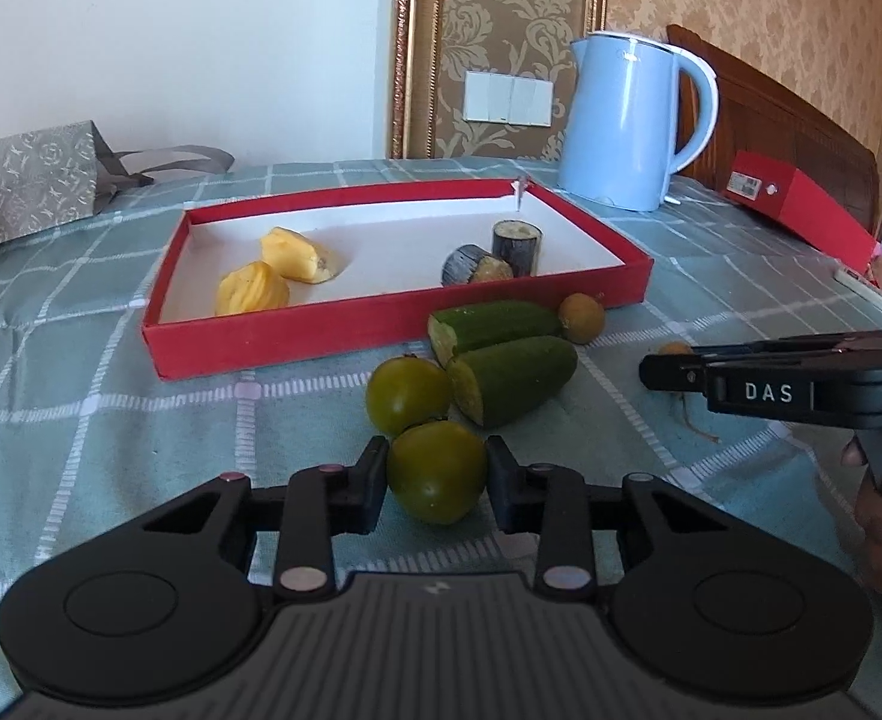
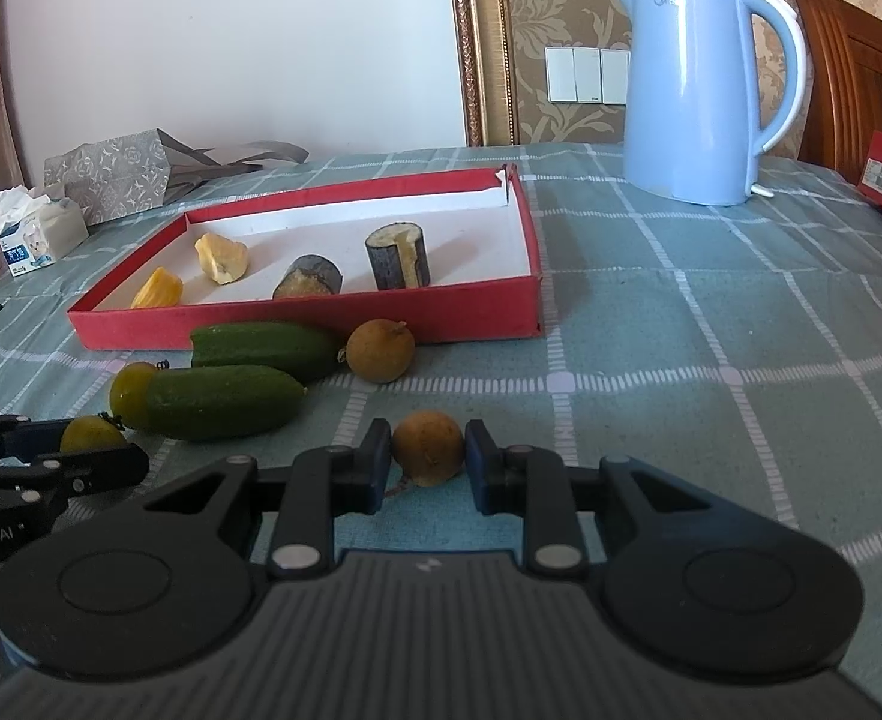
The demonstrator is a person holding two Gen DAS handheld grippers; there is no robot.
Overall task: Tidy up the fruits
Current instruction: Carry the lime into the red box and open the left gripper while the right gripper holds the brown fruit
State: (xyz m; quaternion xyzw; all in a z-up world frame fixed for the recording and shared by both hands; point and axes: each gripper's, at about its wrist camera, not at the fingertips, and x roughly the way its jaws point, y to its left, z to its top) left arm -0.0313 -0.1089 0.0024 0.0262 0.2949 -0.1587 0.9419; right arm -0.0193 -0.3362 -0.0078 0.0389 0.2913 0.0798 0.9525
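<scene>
Left gripper (image 1: 437,483) clamped on green tomato (image 1: 435,471); right gripper (image 2: 428,461) clamped on longan (image 2: 428,447); red tray (image 1: 297,339) at 12 o'clock.

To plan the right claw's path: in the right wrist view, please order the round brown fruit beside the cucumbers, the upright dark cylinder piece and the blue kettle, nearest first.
1. Round brown fruit, on the cloth, left of centre.
2. Dark cylinder piece, inside the red tray.
3. Blue kettle, far right.

You see a red tray (image 1: 381,333) with white floor on the checked cloth. Inside it lie two yellow fruit pieces (image 1: 273,276) at the left and two dark-skinned cut pieces (image 1: 498,252), one upright, one on its side. In front of it lie two green cucumber halves (image 1: 501,354), two green tomatoes (image 1: 423,438) and two brown longans (image 2: 402,396).
</scene>
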